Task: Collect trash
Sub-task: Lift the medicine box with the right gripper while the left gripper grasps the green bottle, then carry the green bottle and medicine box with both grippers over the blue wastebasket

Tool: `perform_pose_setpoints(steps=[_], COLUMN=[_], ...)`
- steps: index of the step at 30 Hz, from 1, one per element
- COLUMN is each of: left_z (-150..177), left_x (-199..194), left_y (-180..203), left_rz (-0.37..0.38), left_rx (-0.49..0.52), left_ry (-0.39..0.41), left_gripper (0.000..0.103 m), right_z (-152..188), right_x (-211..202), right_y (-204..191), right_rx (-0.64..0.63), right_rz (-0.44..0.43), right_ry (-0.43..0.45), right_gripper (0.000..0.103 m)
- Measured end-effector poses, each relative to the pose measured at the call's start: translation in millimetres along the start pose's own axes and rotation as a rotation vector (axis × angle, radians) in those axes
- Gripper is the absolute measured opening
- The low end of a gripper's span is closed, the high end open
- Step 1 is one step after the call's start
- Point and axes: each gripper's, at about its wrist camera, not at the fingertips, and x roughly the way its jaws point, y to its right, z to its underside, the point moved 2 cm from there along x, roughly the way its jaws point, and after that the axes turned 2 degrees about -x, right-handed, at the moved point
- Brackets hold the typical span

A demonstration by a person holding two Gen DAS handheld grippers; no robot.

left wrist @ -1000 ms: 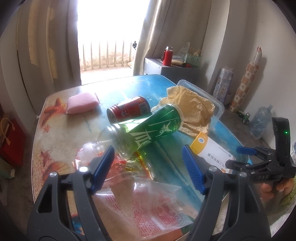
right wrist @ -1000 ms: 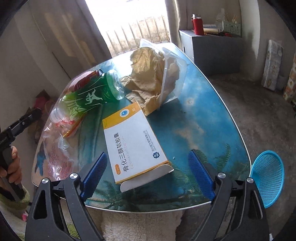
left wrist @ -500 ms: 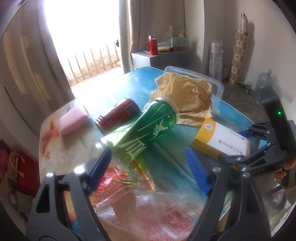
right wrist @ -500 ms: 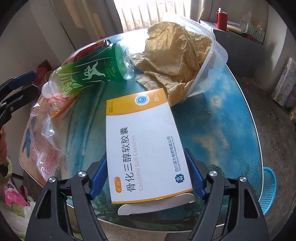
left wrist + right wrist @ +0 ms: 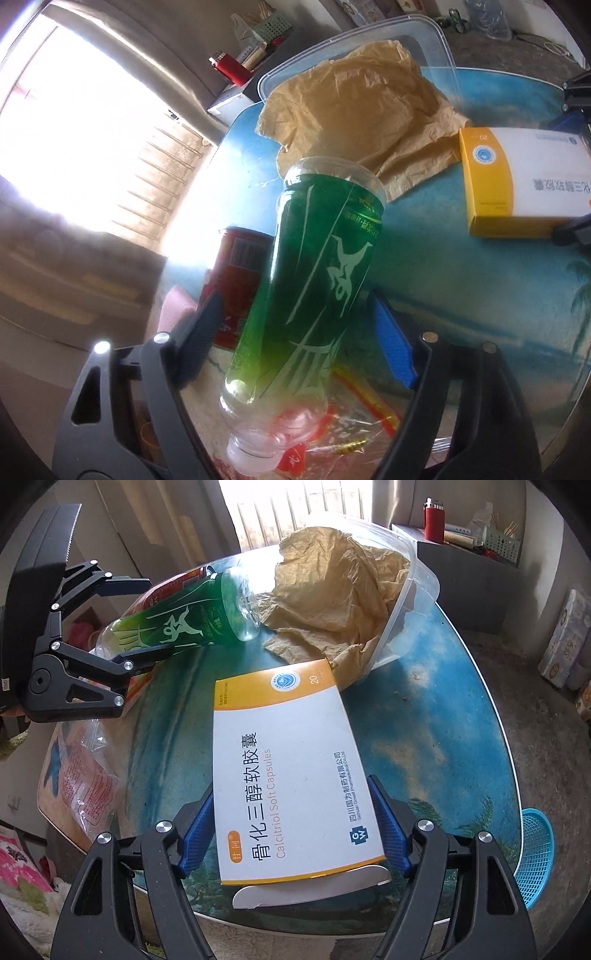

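Note:
A green plastic bottle (image 5: 321, 295) lies on its side on the blue table (image 5: 424, 720), cap end toward my left gripper (image 5: 299, 336). Its jaws straddle the bottle's body and are closing, with a small gap still showing on each side. In the right wrist view the left gripper (image 5: 155, 616) reaches around the bottle (image 5: 177, 624) from the left. My right gripper (image 5: 293, 834) is shut on a white and yellow medicine box (image 5: 291, 760), one blue pad against each long edge. The box (image 5: 524, 184) also shows at the right of the left wrist view.
Crumpled brown paper (image 5: 332, 590) spills from a tipped clear plastic container (image 5: 421, 590) behind the box. A red can (image 5: 236, 273) and pink sponge (image 5: 177, 310) lie beyond the bottle, clear wrappers (image 5: 354, 424) under its cap end. A blue basket (image 5: 535, 853) sits on the floor, right.
The left gripper rolled, dropped and moved in over the green bottle, which now lies between its jaws. The right gripper advanced and its pads came onto the box's edges.

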Motion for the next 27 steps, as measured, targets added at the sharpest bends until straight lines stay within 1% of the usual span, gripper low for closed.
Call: perform_pose_setpoints(steps=[3,5,8,12,14,15,18,21,24,27], left_z=[2,4,6,10,12,12,12,15,15,16], left_x=[10,15,16,11,7,1,-10,-26,-45,-65], left_y=[7,11,19,22,24,31,32,30,23,10], left_rz=[-0.019,-0.036,-0.078,-0.097,-0.108,-0.116,-0.133,-0.167,-0.197,-0.198], left_rx=[0.085,0.133,0.181,0.208,0.209,0.208,0.197,0.182,0.13,0.04], left_ry=[-0.034,-0.046,-0.039,-0.021,-0.009,0.0,0.034,0.078,0.122,0.158], left_gripper=[0.066,0.059,0.057,0.056,0.055,0.055,0.055,0.054,0.054,0.054], right_z=[0,1,1,2,2,2,3,3,3,3], right_x=[0,0,0,0,1,0,0,0,-1,-2], right_y=[-1,0,0,-3,-4,-4,-5,-6,-5,-2], right_rx=[-0.001,0.0,-0.004,-0.017,-0.021,-0.022,-0.025,-0.022,-0.009,0.013], right_rz=[-0.004,-0.007,-0.005,0.009,0.015,0.017,0.024,0.031,0.027,0.017], right_ry=[0.006,0.009,0.011,0.013,0.014,0.016,0.017,0.019,0.026,0.038], right_gripper=[0.074,0.074,0.074,0.074,0.074,0.073,0.073,0.073,0.073,0.073])
